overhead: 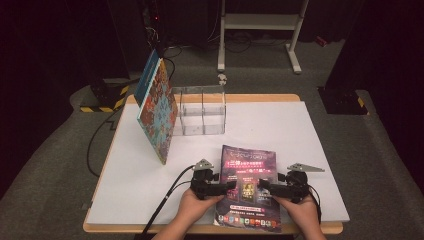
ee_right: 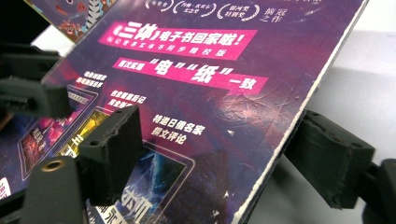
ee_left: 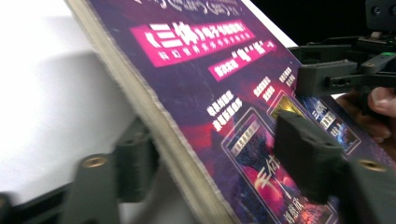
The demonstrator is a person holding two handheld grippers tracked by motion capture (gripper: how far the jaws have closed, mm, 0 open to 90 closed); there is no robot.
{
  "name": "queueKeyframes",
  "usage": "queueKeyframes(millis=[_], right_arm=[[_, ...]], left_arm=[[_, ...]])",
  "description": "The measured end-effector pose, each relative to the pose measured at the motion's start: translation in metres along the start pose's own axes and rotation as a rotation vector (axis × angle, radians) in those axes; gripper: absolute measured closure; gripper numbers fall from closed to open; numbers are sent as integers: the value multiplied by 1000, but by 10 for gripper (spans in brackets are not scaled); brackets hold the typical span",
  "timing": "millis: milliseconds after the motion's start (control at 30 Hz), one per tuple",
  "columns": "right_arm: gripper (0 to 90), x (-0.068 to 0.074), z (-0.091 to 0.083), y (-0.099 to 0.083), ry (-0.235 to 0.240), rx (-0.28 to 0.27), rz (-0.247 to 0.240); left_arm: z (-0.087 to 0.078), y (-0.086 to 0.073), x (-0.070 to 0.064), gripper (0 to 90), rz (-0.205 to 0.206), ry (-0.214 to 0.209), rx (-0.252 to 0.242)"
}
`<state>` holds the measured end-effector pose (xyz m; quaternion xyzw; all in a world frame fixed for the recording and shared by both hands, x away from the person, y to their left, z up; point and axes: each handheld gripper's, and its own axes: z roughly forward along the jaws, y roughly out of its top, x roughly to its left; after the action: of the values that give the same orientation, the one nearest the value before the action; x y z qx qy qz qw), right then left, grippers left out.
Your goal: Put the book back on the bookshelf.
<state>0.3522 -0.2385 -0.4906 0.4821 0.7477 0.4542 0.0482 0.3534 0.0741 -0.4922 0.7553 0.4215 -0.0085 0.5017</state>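
both grippers, left (overhead: 231,187) and right (overhead: 263,187), clamp opposite edges of the purple magazine (overhead: 248,172) between them.

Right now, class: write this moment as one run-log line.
left gripper: fingers astride purple book left edge | right gripper: fingers astride right edge | book: near table edge | clear organiser: behind
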Motion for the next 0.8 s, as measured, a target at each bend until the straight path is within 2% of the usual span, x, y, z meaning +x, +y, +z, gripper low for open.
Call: queueKeyframes(millis=[100, 233, 300, 333, 400, 467, 633, 800], right_arm=[[310, 4, -5, 2, -35, -3, -45], [442, 5, -12, 4, -48, -14, -69], [578, 9, -17, 5, -54, -30, -106], [617, 11, -19, 6, -49, -42, -124], [650, 16, -22, 8, -60, -53, -153], [663, 22, -25, 11, -68, -58, -178], [689, 35, -26, 19, -59, -86, -194], [708, 48, -16, 30, -53, -99, -192]], left_arm=[[-3, 3, -3, 491, 9, 27, -15], [-9, 7, -5, 639, 19, 23, -38], [-12, 8, -8, 707, 46, 28, -46], [-13, 9, -10, 724, 57, 36, -45], [-17, 9, -12, 738, 80, 37, -54], [-21, 10, -13, 744, 85, 37, -67], [-36, 12, -11, 758, 105, 43, -114], [-53, 14, 0, 771, 104, 55, -142]])
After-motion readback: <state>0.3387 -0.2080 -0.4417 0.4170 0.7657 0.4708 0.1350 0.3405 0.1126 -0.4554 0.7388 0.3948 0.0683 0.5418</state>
